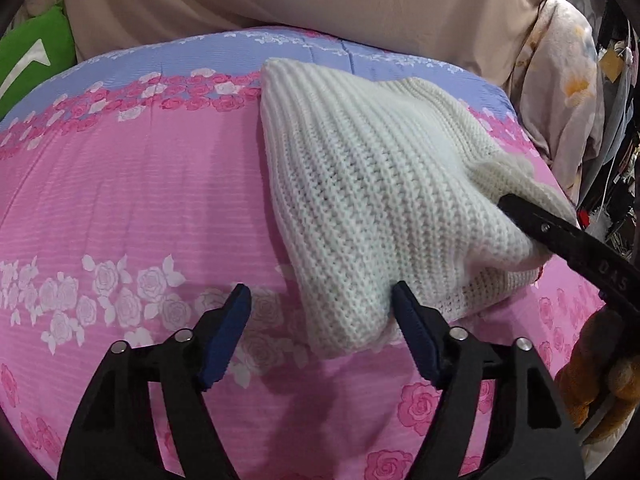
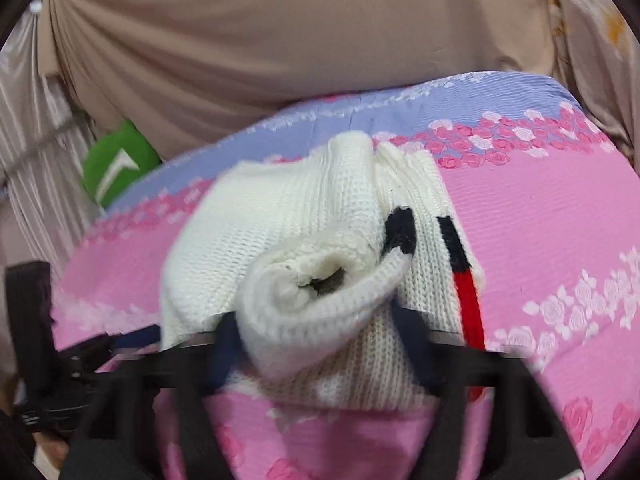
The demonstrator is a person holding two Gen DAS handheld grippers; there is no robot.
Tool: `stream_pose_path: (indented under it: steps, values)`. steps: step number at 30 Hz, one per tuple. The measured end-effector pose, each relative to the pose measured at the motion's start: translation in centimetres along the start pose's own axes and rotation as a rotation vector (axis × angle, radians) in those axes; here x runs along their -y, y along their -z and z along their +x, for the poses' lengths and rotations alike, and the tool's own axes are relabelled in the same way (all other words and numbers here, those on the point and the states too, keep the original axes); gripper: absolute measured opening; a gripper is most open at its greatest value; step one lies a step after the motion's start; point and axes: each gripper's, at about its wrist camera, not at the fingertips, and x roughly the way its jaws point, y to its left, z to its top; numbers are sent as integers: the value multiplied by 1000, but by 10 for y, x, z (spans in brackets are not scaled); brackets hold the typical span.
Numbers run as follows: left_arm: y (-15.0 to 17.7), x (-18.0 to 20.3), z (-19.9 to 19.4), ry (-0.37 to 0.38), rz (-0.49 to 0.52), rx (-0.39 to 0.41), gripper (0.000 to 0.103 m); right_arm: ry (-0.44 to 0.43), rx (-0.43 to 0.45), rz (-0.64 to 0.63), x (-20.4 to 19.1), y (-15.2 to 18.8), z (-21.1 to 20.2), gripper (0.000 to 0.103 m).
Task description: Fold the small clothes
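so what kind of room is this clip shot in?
Likely a bedroom. The white knit garment lies on a pink rose-print bedspread, a green cushion sits at its far edge, and clothes hang along the right side.

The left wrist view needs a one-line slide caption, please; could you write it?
Open left tool poised at the white knit sweater's near corner on a pink floral bedspread.

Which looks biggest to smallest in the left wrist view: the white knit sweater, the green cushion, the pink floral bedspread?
1. Pink floral bedspread, fills most of the frame.
2. White knit sweater, covers a good part of the bedspread.
3. Green cushion, smallest as seen, but it is farther off and cut by the frame edge, so its true size is unsure.
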Motion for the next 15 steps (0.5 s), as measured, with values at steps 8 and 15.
stream_pose_path:
  steps: [8,15]
  values:
    - [1,3,6,27,25,-22,65,-46,-66,219,84,19,-6,14]
    - [2,17,-5,15,60,16,65,-37,-24,183,81,24,-32,39]
